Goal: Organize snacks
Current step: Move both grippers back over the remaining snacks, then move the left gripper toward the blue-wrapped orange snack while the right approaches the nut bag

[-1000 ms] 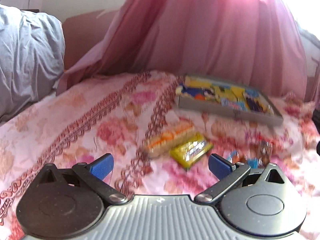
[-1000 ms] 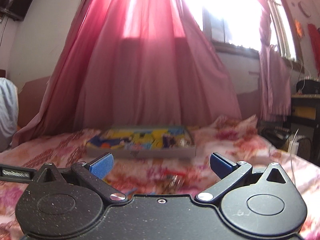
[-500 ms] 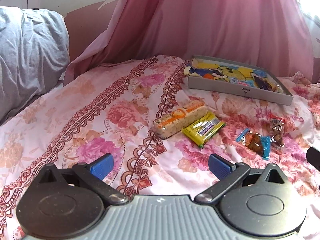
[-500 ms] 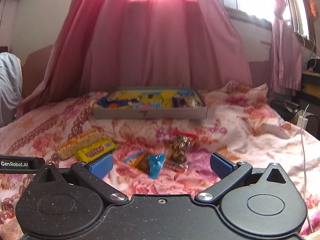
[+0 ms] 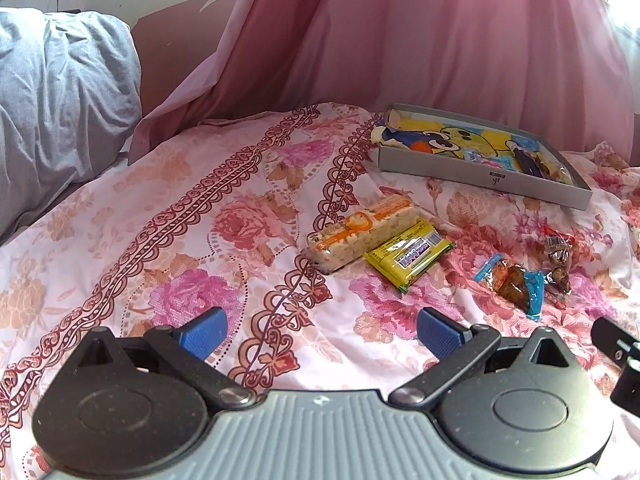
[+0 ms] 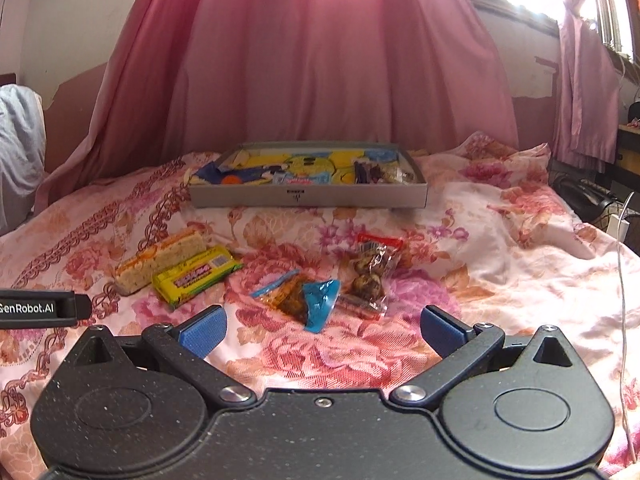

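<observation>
Both grippers are hovering low over the bed, aimed forward at the snack pile. The left gripper (image 5: 322, 332) has its blue pads spread wide with nothing between them, just floral bedsheet (image 5: 192, 216) underneath. Same deal with the right gripper (image 6: 322, 332): jaws wide apart, holding nothing, parked to the right of the left one, whose black side pokes into the right view's left edge.

Just past the right gripper's fingers sits a blue-ended snack packet (image 6: 300, 294) with brown stuff inside, and touching it on the right is a clear red-topped snack bag (image 6: 370, 270). Over to the left, a bit farther, a yellow wrapped bar (image 5: 408, 254) lies right up against a pale cracker pack (image 5: 356, 234) with orange print, the cracker pack being on the left side. Nothing sits between the grippers and any of these.

Farther back is the shallow grey box (image 6: 308, 198), cartoon-printed lining inside, with a few small packets already in its right end. Behind that hangs a pink curtain (image 6: 320, 60). Far left there's a grey-blue pillow (image 5: 60, 92), and a white cable (image 6: 622, 240) runs down the right edge of the bed.
</observation>
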The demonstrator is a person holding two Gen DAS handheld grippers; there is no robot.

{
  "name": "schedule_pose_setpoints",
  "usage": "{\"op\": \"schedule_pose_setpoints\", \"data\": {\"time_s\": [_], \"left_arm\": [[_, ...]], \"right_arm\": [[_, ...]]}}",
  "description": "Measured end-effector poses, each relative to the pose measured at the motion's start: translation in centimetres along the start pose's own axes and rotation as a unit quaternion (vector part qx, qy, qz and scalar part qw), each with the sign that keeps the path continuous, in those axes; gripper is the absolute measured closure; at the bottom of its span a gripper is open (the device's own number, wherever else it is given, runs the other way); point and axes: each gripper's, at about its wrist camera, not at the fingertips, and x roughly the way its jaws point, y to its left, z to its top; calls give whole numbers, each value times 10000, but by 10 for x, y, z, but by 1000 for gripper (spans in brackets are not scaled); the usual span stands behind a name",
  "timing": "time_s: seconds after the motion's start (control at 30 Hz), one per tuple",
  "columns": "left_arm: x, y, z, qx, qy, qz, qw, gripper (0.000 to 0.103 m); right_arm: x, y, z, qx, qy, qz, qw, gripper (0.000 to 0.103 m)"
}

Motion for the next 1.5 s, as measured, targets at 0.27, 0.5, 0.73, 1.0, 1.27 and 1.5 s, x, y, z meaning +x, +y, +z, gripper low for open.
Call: {"op": "schedule_pose_setpoints", "data": {"time_s": [0.27,0.5,0.73,1.0,1.27,1.5], "left_arm": [[1,0,5,-16,50,-26,10000,0],[10,0,13,173,13,-94,9998,0],[25,-7,26,424,51,-159,9990,0],[40,-18,51,241,2,-169,9996,0],[63,-39,73,293,41,-73,9995,0],[78,-56,75,452,128,-92,9989,0]], "right_arm": [[12,4,0,-31,337,178,9993,1],[26,11,8,-215,648,454,9966,1],[39,15,23,-617,665,711,9933,1],[61,5,37,-1294,408,758,9878,1],[86,-22,41,-1235,155,707,9897,1],[108,-25,42,-1397,99,1035,9847,1]]}}
